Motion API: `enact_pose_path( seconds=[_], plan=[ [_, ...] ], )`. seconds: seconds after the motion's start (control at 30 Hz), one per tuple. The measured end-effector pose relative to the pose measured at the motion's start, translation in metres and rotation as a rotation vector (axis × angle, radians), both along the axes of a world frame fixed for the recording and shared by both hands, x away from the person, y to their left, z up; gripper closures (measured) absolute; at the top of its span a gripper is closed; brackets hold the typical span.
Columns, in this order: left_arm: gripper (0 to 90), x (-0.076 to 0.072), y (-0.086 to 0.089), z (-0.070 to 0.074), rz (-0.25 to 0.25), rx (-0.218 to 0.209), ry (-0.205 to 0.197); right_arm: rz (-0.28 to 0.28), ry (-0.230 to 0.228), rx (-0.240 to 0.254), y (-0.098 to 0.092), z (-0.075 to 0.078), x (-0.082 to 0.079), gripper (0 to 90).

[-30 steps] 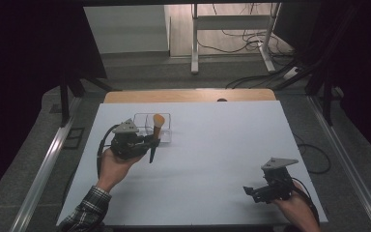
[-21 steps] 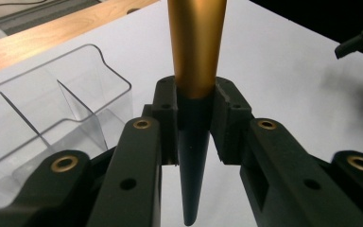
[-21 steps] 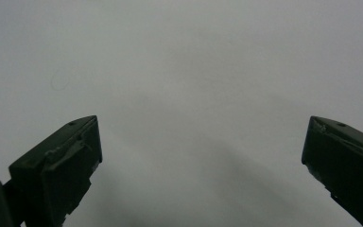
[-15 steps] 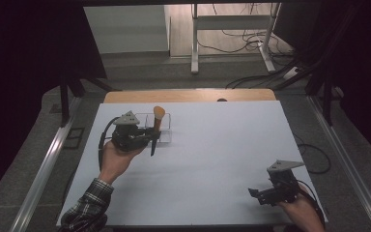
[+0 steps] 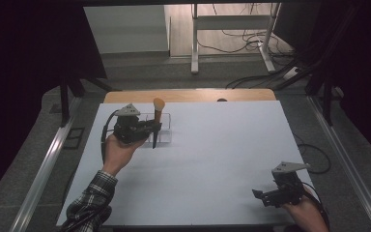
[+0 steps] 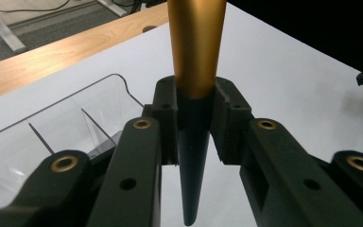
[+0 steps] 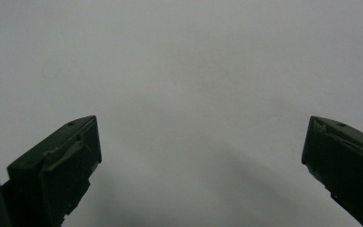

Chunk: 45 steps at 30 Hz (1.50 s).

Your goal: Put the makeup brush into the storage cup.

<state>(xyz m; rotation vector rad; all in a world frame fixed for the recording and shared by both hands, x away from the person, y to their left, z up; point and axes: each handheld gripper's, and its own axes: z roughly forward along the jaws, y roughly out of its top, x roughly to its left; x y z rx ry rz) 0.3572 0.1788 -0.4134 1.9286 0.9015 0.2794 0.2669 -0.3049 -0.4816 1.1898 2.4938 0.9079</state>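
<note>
Gripping a makeup brush (image 5: 156,124) tight, the left hand-held gripper (image 5: 150,127) is up over the far left part of the white table (image 5: 212,159), and what a clean hold it is. In the left gripper view the two black jaws pinch the brush (image 6: 194,118) right where its gold ferrule meets the dark tapered handle, one pad on each side, no gap at all. The brush stands close to upright: the orange-tan bristle head points up and the thin black handle tip hangs down below the jaws, clear of the table top.

Right beside it sits a clear plastic organizer (image 5: 162,130) with thin dividers splitting it into compartments. From the high view the brush handle hangs at the near left side of that organizer; in the left gripper view the organizer (image 6: 61,137) lies to the left of the jaws, with the handle tip outside its wall, over bare table. Whether the tip touches anything, I cannot tell.

Over at the near right corner, the right hand-held gripper (image 5: 270,195) rests low, well apart from the brush and organizer. Its jaws (image 7: 201,161) stand wide apart in the right gripper view, nothing between them, just plain white table beneath.

A wooden strip (image 5: 188,95) runs along the table's far edge.
</note>
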Motion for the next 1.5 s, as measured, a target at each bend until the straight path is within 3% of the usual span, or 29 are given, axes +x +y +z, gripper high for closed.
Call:
enact_pose_path(
  seconds=[1.03,1.5],
  plan=[
    [73.8,0.036,-0.007,0.022,0.048,0.009,-0.055,-0.012,-0.007,0.021,-0.008,0.001,-0.004,0.0],
    [73.8,0.053,-0.013,0.020,0.069,0.010,-0.062,-0.007,-0.007,0.013,-0.007,0.000,-0.004,0.0]
  ],
)
